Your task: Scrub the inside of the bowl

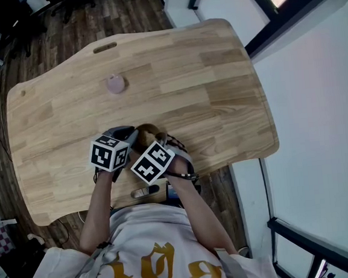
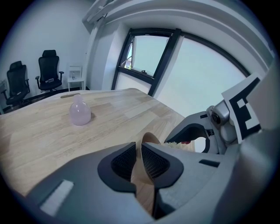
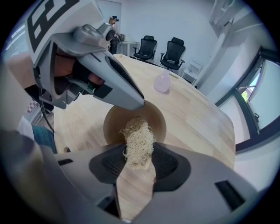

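**Setting.** Office room with a dark plank floor, black chairs point(image 2: 50, 70) at the far wall and a tall window point(image 2: 148, 52). Pale wood table point(image 1: 204, 72), mostly bare.

**Item 1, bowl** point(image 3: 114, 127). Brown, apparently wood, thin-walled. It sits on the table near the person's edge, between the two grippers.
- Handling, judged: light and stiff, not fragile. It is likely to skate on the smooth top once pushed from inside.
- Best hold: the rim, with one pad inside the wall and one outside.

**Item 2, scrubber** point(image 3: 138, 138). A straw-coloured tuft of loose fibres. Its free end reaches over the rim into the bowl.
- Handling, judged: soft, springy and almost weightless. It will flatten under pressure, so it is best gripped low with the tuft left free.

**Item 3, left gripper** point(image 2: 139, 153). Jaws nearly together, pinching the bowl's wall at the rim edge-on.

**Item 4, right gripper** point(image 3: 139, 159). Jaws pressed on the lower end of the scrubber, pointing steeply down at the bowl.

**Item 5, vase** point(image 2: 80, 111). Small, pink and rounded. It stands well apart from the bowl, toward the far side of the table.

**Markings.**
- Bowl, scrubber and vase: no brand or label seen.
- Marker cubes point(image 1: 108, 152): black-and-white square patterns only.
- Shirt point(image 1: 155, 267): yellow lettering, not legible.
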